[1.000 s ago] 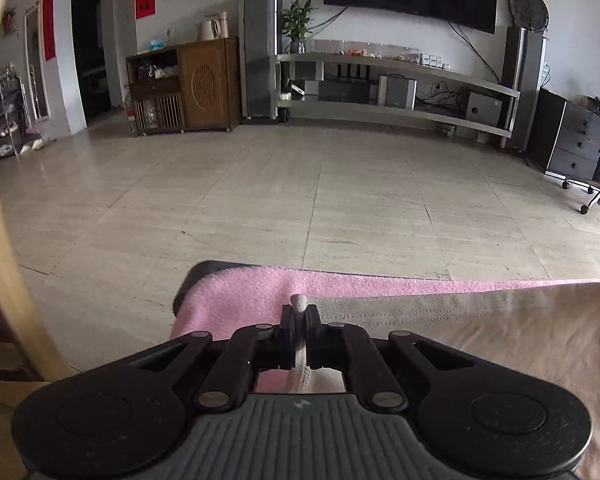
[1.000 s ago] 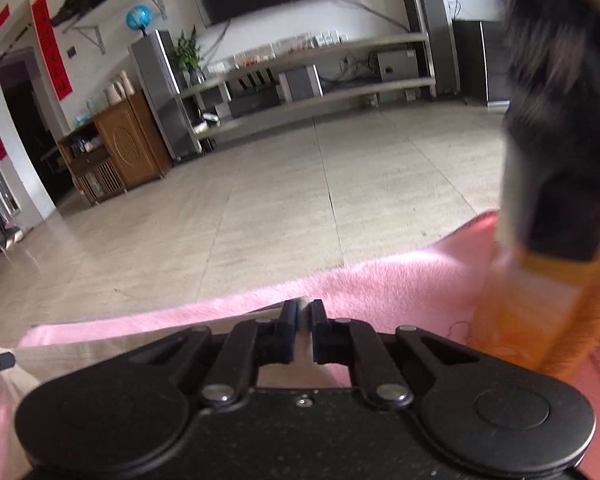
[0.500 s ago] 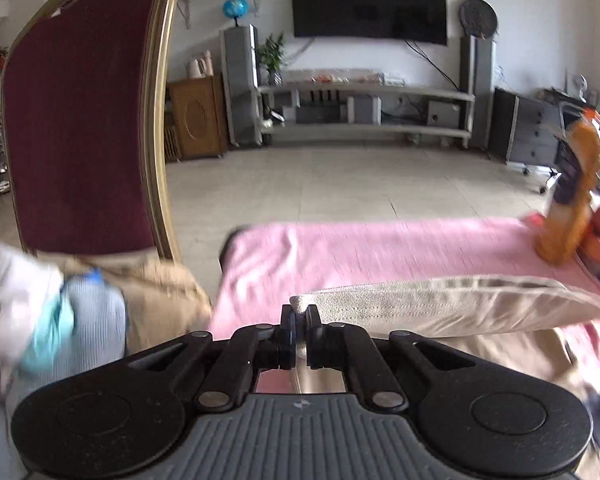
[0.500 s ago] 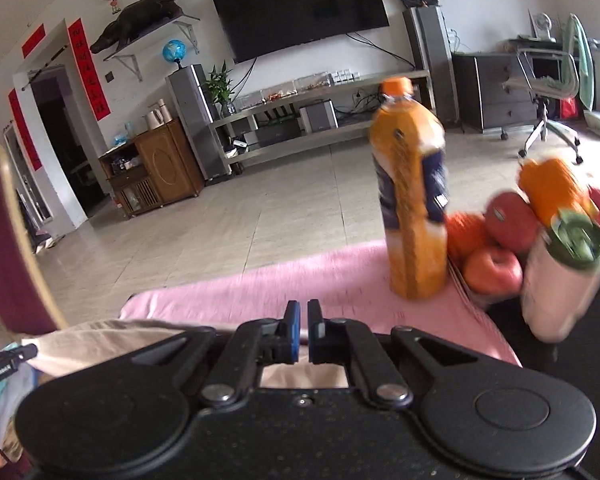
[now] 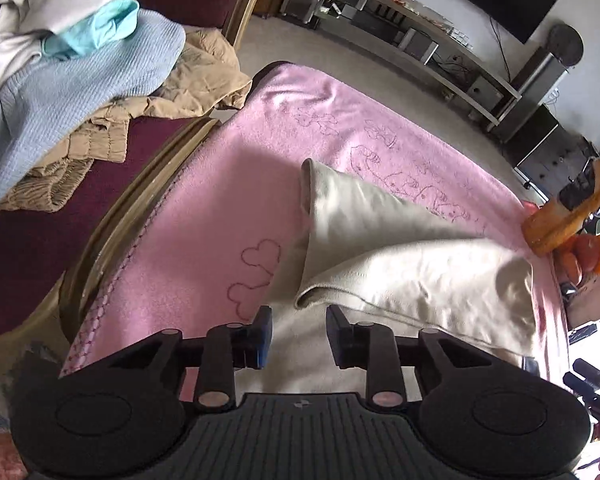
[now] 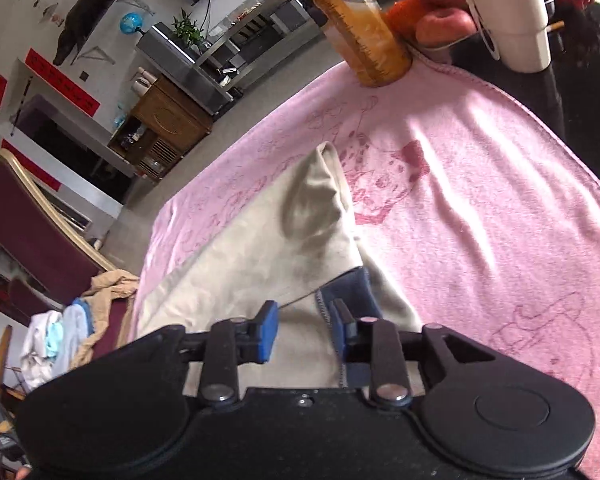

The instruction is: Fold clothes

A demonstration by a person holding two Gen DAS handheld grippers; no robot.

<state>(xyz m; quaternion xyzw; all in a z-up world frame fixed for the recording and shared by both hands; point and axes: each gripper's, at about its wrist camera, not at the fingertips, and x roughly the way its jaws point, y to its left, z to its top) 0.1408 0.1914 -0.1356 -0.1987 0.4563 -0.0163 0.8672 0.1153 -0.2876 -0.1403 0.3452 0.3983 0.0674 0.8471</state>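
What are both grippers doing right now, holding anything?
Left gripper: jaws opening, beige garment released.
Right gripper: jaws opening, gripping nothing, garment lies below.

Orange juice bottle (image 6: 360, 32) beside apples (image 6: 444, 24), white cup (image 6: 508, 12).

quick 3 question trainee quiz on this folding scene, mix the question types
1. True or false: the left gripper is clamped on the beige garment.
2. Multiple choice: the orange juice bottle stands on
A. the maroon chair seat
B. the pink blanket
C. the tiled floor
3. Fill in: on the maroon chair the light blue knit sweater lies partly over a crumpled ____ garment.

Key
1. False. Its jaws are opening and the pads stand clear of the folded edge; the right gripper is opening too.
2. B, at the blanket's far edge, next to the apples.
3. Tan.
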